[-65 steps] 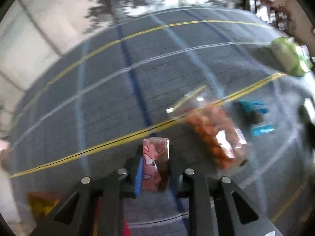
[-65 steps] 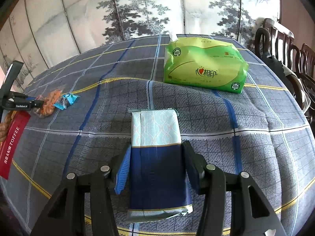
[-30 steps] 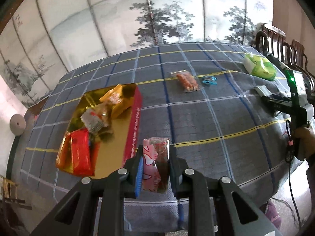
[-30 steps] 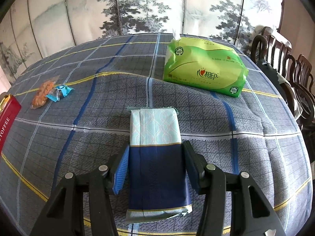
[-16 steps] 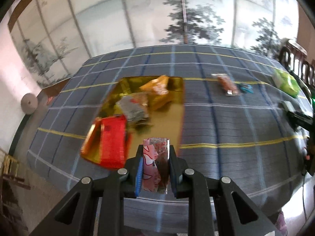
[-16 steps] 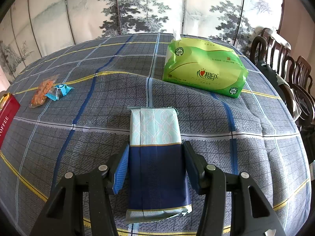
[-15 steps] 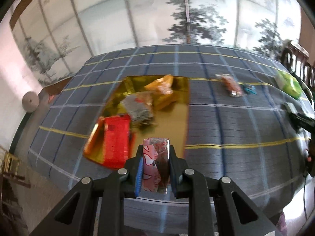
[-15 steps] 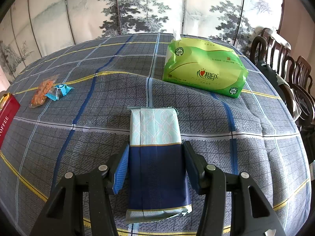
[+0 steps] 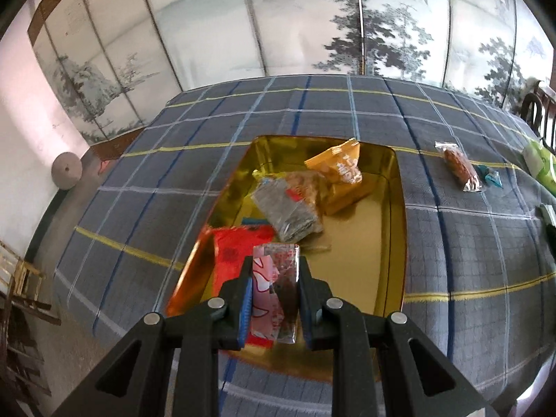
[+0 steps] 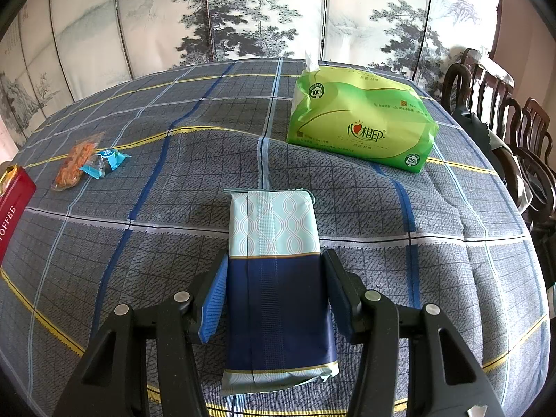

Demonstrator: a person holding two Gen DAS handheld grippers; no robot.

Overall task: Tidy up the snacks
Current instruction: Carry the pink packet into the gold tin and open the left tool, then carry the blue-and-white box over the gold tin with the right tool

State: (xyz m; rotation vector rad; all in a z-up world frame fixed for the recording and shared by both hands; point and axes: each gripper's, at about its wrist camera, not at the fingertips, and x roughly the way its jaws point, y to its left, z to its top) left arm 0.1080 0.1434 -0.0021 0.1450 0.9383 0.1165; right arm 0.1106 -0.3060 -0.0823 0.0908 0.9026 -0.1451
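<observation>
wall: painted tree screen (image 10: 243, 17) | right: dark chairs (image 10: 504, 111), possibly wooden

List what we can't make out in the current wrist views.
- Left wrist: lower part of the pink snack packet is hidden between the left gripper fingers.
- Left wrist: near rim of the gold tin is covered by the gripper body.
- Left wrist: green tissue pack is cut off by the right edge.
- Right wrist: red tin side is cut by the left edge; its lettering is partial.
- Right wrist: blue candy wrapper print is too small.
</observation>
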